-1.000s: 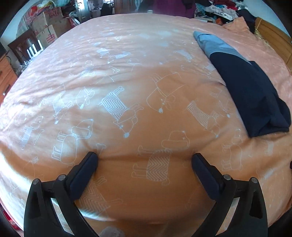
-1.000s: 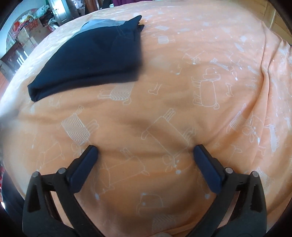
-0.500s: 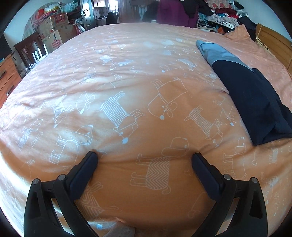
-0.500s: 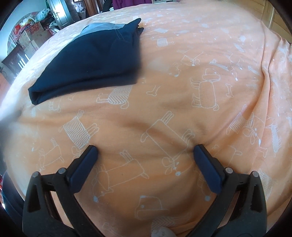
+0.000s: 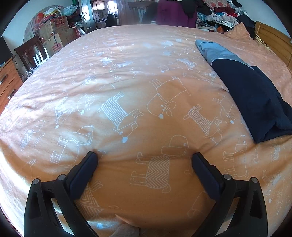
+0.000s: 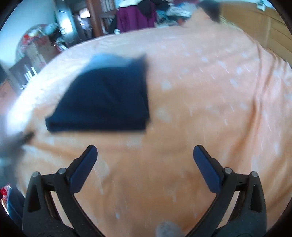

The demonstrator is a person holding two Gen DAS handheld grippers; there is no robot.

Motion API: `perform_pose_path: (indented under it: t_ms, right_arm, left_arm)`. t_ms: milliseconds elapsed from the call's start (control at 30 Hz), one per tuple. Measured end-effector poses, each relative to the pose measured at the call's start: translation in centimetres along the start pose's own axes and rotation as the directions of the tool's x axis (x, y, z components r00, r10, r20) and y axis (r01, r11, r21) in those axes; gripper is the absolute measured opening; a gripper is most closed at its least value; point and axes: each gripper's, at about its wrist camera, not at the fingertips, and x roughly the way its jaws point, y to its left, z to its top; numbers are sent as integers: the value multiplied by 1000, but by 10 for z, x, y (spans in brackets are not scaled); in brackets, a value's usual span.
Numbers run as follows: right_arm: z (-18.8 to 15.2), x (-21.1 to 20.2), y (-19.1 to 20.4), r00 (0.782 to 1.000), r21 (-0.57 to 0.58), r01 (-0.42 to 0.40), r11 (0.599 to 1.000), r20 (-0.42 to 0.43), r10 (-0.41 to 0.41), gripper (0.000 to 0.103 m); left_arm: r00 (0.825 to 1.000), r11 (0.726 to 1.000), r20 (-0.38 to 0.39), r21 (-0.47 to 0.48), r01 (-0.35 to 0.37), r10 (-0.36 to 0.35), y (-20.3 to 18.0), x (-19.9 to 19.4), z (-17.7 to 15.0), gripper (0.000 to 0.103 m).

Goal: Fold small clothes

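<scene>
A folded navy garment (image 5: 253, 98) with a light blue part at its far end lies on the orange bedspread (image 5: 127, 82), at the right of the left wrist view. My left gripper (image 5: 145, 157) is open, its fingertips pressing into the bedspread, well left of the garment. In the blurred right wrist view the same navy garment (image 6: 105, 102) lies ahead and left of my right gripper (image 6: 145, 152), which is open with nothing between its fingers and apart from the cloth.
The bedspread carries white dog drawings. A wooden headboard (image 5: 273, 43) bounds the far right. Cardboard boxes (image 5: 54, 34), a dark chair (image 5: 31, 52) and a wooden dresser (image 5: 8, 80) stand left of the bed. Piled clothes (image 5: 219, 12) lie beyond it.
The right gripper has lifted and pulled back fast, so its view is blurred and shows more of the room. The left gripper tilted up slightly, still on the bedspread.
</scene>
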Motion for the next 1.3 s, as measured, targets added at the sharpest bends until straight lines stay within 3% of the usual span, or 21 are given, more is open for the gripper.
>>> perform_pose_path:
  t_ms: [100,167,233,367,400,467,500,533,700,867,1000,1167,1300]
  right_arm:
    - [17,30,-3,986,-15,-13,1000,-165,10,103]
    - [25,25,-4,992,-30,-23,999,-122,19,102]
    - [36,16,-7,997,-25,-37,999,-65,35,91]
    - [55,1,-18,999,12,-40,999,11,39,79]
    - [58,0,-18,998,12,-62,998,18,62,71]
    - [63,2,-15,994,1,-109,994,26,109,38]
    - [68,10,-14,991,-9,-132,991,18,132,3]
    - [71,17,-12,991,-16,-134,991,9,134,0]
    - [81,55,5,990,-57,-139,989,-40,137,0]
    - [48,86,2,983,-48,-109,993,-155,101,0]
    - [43,76,-6,982,6,-143,990,-127,142,0]
    - [65,41,-14,985,25,-171,985,20,170,0]
    - [60,76,-19,983,38,-163,986,-74,166,0]
  left_arm:
    - [1000,1000,4,1,1,-1,1,1,0,103]
    - [1000,1000,8,0,2,-2,0,-1,-1,103]
    - [1000,1000,12,-2,6,-6,1,-1,-1,103]
    - [1000,1000,15,-3,7,-7,0,-1,-1,103]
    - [1000,1000,16,-3,8,-8,0,-1,-1,103]
    - [1000,1000,17,-4,11,-10,1,-1,-1,103]
    - [1000,1000,18,-5,12,-12,1,-1,-1,103]
    - [1000,1000,19,-6,15,-15,2,-1,-1,103]
    - [1000,1000,21,-8,17,-17,2,-1,-1,103]
    - [1000,1000,22,-10,20,-19,3,-2,-1,103]
    - [1000,1000,23,-10,21,-21,3,-1,-1,103]
    - [999,1000,26,-10,23,-23,4,0,-1,103]
    - [999,1000,26,-10,22,-22,4,-1,-1,103]
